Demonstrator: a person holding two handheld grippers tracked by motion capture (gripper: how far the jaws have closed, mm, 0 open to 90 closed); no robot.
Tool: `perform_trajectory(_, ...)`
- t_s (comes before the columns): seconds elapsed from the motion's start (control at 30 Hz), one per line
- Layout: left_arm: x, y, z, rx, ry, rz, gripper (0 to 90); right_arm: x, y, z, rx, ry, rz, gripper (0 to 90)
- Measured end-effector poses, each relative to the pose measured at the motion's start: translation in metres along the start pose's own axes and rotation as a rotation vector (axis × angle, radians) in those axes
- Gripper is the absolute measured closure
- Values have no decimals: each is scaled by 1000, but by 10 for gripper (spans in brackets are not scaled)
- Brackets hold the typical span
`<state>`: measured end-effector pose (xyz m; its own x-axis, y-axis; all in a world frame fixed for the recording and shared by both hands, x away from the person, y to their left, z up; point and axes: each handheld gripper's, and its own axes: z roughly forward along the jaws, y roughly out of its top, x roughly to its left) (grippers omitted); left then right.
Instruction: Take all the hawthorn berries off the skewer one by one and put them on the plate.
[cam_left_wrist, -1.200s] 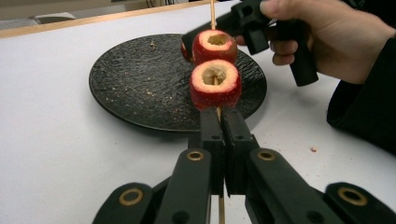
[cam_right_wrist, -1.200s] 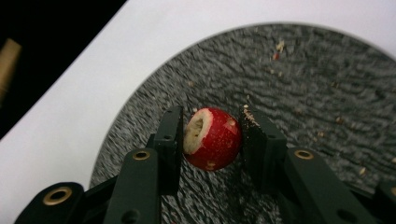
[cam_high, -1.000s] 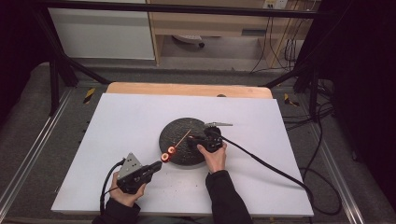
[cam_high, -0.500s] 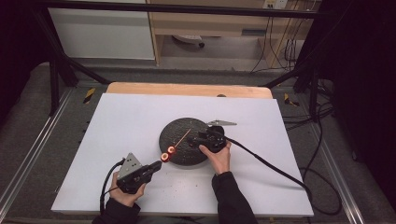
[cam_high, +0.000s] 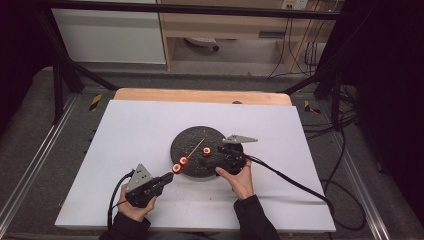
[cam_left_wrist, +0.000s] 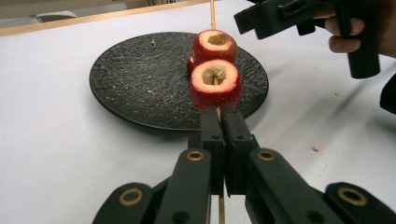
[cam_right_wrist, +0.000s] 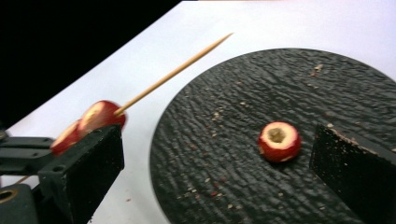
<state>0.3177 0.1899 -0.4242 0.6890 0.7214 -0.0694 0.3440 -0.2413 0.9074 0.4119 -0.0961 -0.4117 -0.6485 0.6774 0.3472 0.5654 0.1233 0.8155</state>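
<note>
Since a second ago, right gripper (cam_high: 216, 159) is sitting farther over the plate (cam_high: 192, 137), closing in on a loose fruit piece (cam_high: 206, 150).

Left gripper (cam_left_wrist: 223, 122) is clamping its jaws fully onto the skewer (cam_high: 196, 147), which is carrying two fruit pieces (cam_left_wrist: 215, 84) near the plate's front edge. Right jaws are standing wide apart, holding nothing, flanking the third piece (cam_right_wrist: 279, 141) on the plate. Threading appears to be the step in hand; next, closing on that piece and aligning its hollow core with the skewer tip.
</note>
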Motion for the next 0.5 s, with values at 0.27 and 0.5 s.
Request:
perform_trajectory(0.27, -1, 0, 1, 4, 1, 2, 883, 12, -7, -2, -1, 29, -1, 39)
perform_trajectory(0.5, -1, 0, 2, 4, 0, 4, 883, 22, -8, 4, -22, 70, 24, 52)
